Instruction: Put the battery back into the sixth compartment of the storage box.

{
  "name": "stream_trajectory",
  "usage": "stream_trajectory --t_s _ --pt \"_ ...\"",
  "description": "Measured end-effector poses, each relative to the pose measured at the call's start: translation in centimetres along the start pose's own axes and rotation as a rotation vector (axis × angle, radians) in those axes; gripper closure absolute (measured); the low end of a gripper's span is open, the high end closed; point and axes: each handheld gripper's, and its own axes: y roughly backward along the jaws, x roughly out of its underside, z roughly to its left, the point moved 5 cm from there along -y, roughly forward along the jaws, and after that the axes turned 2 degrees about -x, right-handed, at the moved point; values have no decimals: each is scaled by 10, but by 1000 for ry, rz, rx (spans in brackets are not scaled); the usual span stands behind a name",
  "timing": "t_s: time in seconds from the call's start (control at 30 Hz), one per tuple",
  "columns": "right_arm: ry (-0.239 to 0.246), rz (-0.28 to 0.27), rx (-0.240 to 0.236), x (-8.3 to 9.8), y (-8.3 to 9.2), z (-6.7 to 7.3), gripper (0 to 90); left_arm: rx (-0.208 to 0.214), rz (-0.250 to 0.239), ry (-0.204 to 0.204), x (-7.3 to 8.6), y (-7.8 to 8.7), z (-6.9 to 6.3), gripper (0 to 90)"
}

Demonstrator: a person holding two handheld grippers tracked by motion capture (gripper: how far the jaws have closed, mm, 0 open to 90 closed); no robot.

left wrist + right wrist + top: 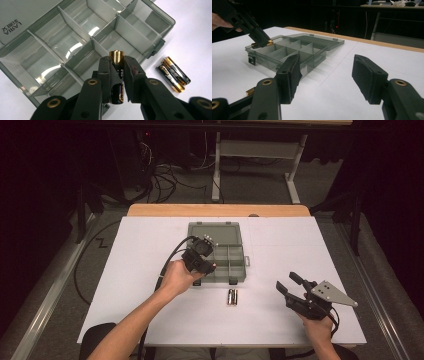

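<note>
Gripping a battery half-hidden, left tongs above organizer box, right tongs wide.

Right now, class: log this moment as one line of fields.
left tongs: shut on battery, over open box | right tongs: open, empty | table: two batteries beside box

— How's the light on my feeds?

— From above, I'd say: the white counter is bright in the high view, the room around it nearly black.

— Any glare?

— White streaks on the clear box dividers in the left gripper view. My right hand-held gripper looks soft up close, and shadows are faint.
</note>
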Motion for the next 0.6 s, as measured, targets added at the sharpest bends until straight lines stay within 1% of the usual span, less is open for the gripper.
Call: stream_trajectory --t_s 0.1,0.6 --pt "0 0 0 0 0 0 417 -3 5 1 -2 -2 2 761" --pt "-7 8 -5 1 0 -1 415 0 36 31 -5 -14 13 760"
